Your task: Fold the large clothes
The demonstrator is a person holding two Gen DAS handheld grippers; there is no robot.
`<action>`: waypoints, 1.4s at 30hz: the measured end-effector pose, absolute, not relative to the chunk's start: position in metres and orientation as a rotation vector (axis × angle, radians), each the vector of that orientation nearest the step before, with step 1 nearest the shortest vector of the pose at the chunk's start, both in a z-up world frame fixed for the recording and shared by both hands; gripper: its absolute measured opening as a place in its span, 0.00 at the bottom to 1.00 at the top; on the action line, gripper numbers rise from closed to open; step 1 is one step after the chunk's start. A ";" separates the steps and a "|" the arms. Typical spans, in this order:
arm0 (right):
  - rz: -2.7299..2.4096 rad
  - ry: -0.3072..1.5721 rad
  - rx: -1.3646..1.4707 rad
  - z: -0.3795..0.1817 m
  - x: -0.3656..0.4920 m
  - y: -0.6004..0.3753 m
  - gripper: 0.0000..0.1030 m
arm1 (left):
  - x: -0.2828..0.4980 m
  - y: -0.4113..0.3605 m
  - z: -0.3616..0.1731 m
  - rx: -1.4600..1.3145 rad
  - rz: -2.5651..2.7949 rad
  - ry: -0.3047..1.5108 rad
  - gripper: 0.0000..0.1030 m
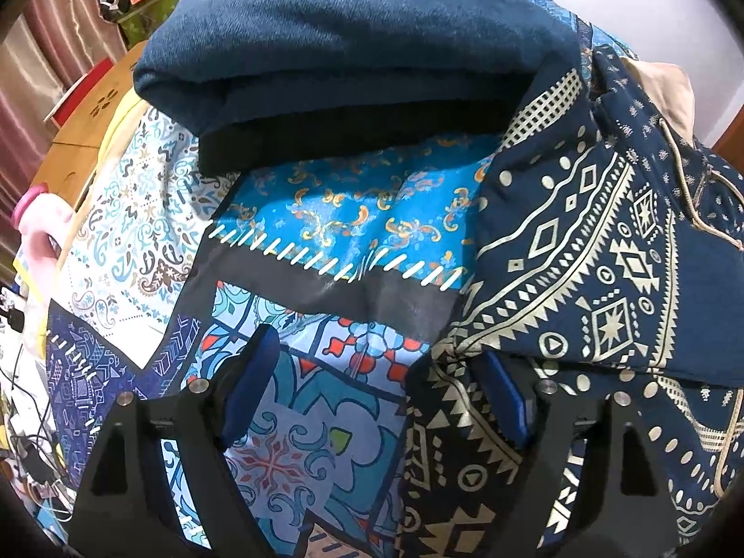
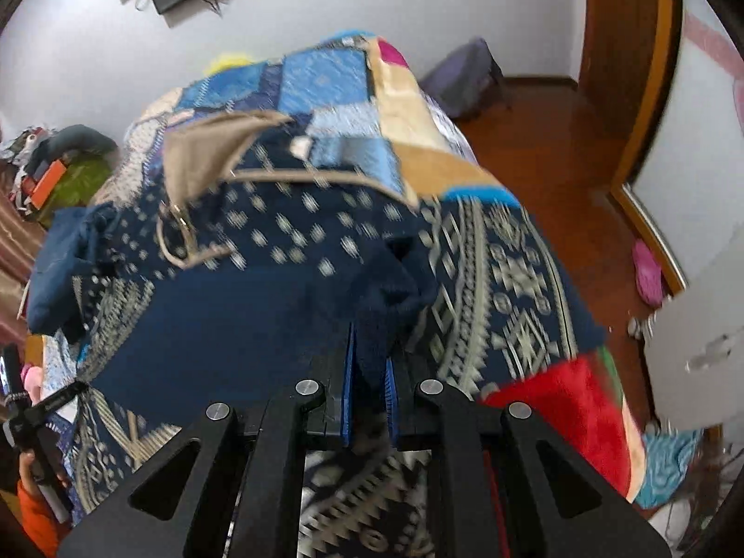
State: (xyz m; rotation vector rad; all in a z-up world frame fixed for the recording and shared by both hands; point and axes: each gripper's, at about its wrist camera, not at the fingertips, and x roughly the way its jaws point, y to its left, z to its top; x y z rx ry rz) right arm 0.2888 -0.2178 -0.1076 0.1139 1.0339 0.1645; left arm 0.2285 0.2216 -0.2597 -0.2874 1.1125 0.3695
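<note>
A navy garment with a cream geometric print lies on the patchwork bedspread, on the right in the left wrist view. My left gripper is open just above the bedspread, its right finger at the garment's edge. In the right wrist view the same garment is spread over the bed, with a tan lining and cord showing. My right gripper is shut on a bunched fold of the garment's navy fabric and holds it up. This view is motion-blurred.
A folded dark blue denim piece lies on the bed beyond the left gripper. A wooden cabinet and clutter stand at the left. In the right wrist view, a wooden floor, a door frame and a white cabinet are to the right of the bed.
</note>
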 end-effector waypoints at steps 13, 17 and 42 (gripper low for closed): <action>0.119 1.051 0.109 -0.102 0.265 -0.257 0.37 | 0.209 0.215 -0.230 -0.257 0.370 1.078 0.84; 0.122 1.014 0.140 -0.086 0.265 -0.271 0.37 | 0.205 0.210 -0.196 -0.248 0.370 1.003 0.84; -0.002 1.152 0.596 -0.163 0.306 -0.374 0.59 | 0.293 0.099 -0.174 -0.169 0.070 0.933 0.84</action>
